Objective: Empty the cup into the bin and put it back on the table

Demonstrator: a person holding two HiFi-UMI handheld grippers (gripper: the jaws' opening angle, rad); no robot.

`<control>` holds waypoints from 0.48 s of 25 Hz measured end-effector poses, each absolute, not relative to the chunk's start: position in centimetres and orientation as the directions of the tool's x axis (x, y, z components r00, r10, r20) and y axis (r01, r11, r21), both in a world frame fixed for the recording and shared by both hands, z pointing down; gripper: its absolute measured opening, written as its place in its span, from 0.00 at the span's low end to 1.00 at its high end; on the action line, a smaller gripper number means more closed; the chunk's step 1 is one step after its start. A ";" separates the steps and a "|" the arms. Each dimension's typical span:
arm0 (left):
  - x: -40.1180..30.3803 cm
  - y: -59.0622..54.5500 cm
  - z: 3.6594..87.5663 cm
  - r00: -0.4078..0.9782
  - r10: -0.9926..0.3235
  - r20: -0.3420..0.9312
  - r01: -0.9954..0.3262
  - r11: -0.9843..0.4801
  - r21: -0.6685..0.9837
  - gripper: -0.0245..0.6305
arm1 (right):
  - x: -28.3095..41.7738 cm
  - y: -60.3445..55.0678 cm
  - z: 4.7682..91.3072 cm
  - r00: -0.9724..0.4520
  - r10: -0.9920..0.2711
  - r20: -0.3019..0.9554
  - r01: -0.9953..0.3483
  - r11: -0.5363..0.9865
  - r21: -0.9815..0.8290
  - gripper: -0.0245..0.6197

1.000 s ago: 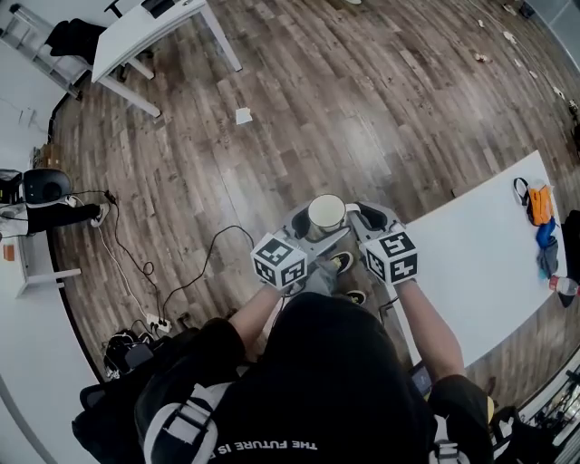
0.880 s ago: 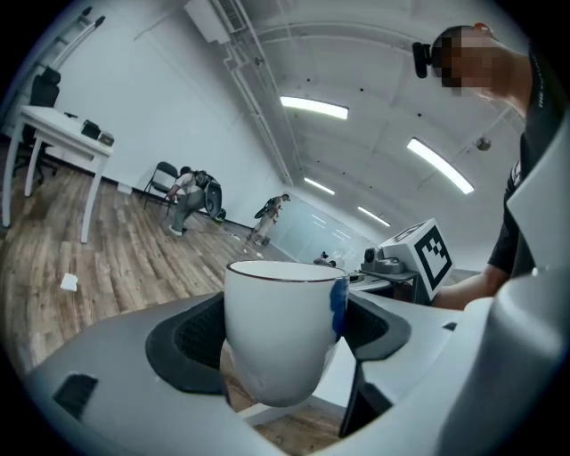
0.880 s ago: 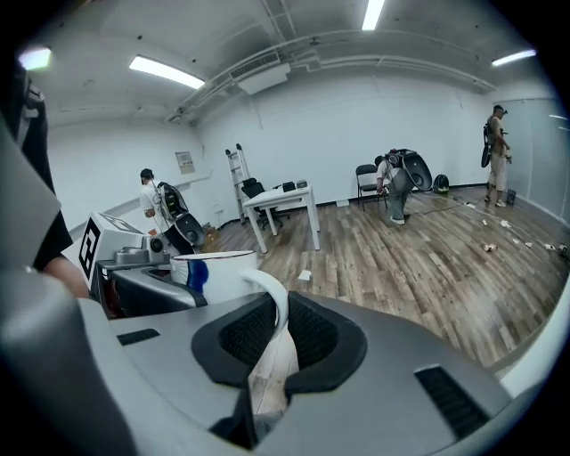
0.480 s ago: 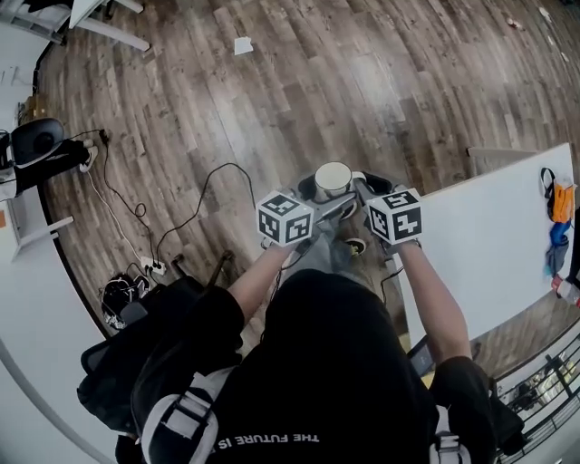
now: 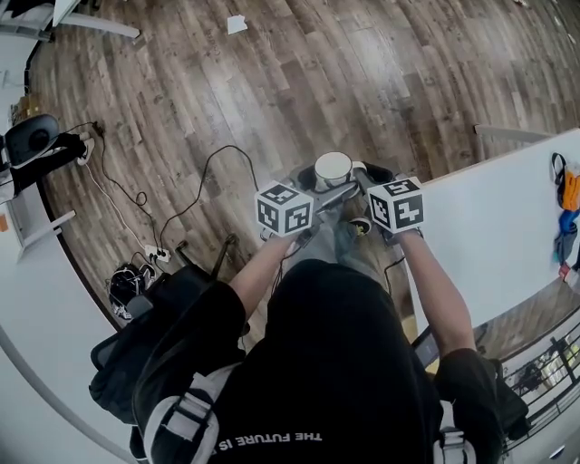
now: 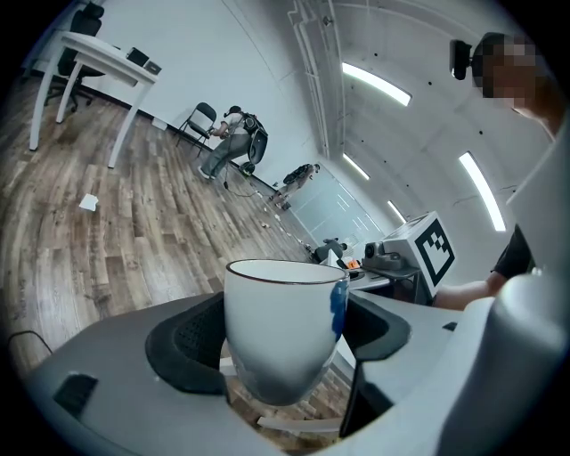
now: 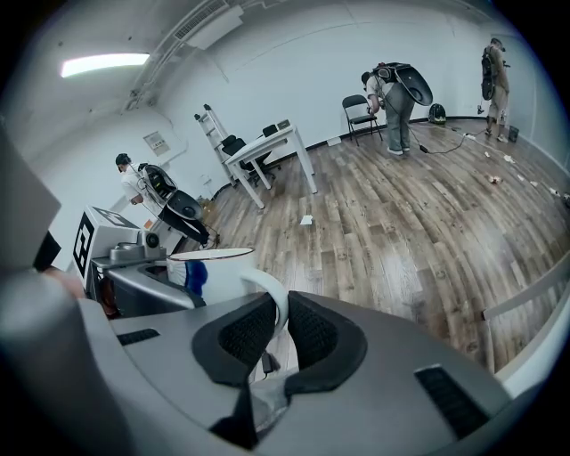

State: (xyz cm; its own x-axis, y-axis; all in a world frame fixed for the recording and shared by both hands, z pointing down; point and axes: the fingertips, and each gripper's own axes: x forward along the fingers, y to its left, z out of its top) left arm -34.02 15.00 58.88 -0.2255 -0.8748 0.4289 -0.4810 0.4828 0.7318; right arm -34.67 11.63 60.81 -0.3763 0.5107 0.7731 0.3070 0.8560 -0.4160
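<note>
A white cup point(image 5: 333, 169) with a dark rim hangs upright over the wooden floor, held between both grippers in front of the person. My left gripper point(image 5: 317, 184) has the cup's body point(image 6: 283, 329) between its black pads point(image 6: 183, 343), which press on its sides. My right gripper point(image 5: 361, 175) is shut on the cup's handle point(image 7: 272, 298), pinched between its pads point(image 7: 312, 334). A blue mark shows on the cup's point(image 7: 209, 272) side. Its inside is hidden in both gripper views. The white table point(image 5: 498, 217) lies just right of the right gripper.
Cables point(image 5: 136, 208) and a power strip point(image 5: 154, 256) trail over the floor at left, beside a black bag point(image 5: 122, 285). A paper scrap point(image 5: 236, 24) lies far ahead. Small items point(image 5: 569, 190) sit at the table's far end. People point(image 7: 396, 89) stand by a distant chair.
Both grippers keep the same hold on the cup. The floor and the paper scrap have slid up the head view, and the table now sits closer at the right.
</note>
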 end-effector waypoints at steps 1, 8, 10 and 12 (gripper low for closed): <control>-34.1 15.1 58.9 -0.226 -0.875 0.429 -0.479 0.483 0.733 0.62 | -34.7 11.7 60.8 -0.376 0.510 0.774 0.308 0.856 -0.415 0.12; -34.3 15.4 59.1 -0.225 -0.872 0.435 -0.478 0.488 0.730 0.62 | -34.9 12.1 61.1 -0.360 0.514 0.779 0.324 0.852 -0.412 0.12; -34.4 15.5 59.4 -0.225 -0.871 0.437 -0.473 0.489 0.733 0.62 | -35.0 12.2 61.3 -0.355 0.513 0.782 0.328 0.851 -0.410 0.12; -34.3 15.5 59.6 -0.222 -0.871 0.439 -0.468 0.490 0.735 0.62 | -34.9 12.3 61.5 -0.350 0.510 0.786 0.330 0.852 -0.406 0.12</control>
State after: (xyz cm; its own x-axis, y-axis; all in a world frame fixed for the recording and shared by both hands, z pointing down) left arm -34.28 15.54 59.56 -0.2221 -0.8708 0.4386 -0.4683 0.4899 0.7354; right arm -34.89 12.25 61.53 -0.3499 0.5099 0.7859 0.3300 0.8522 -0.4060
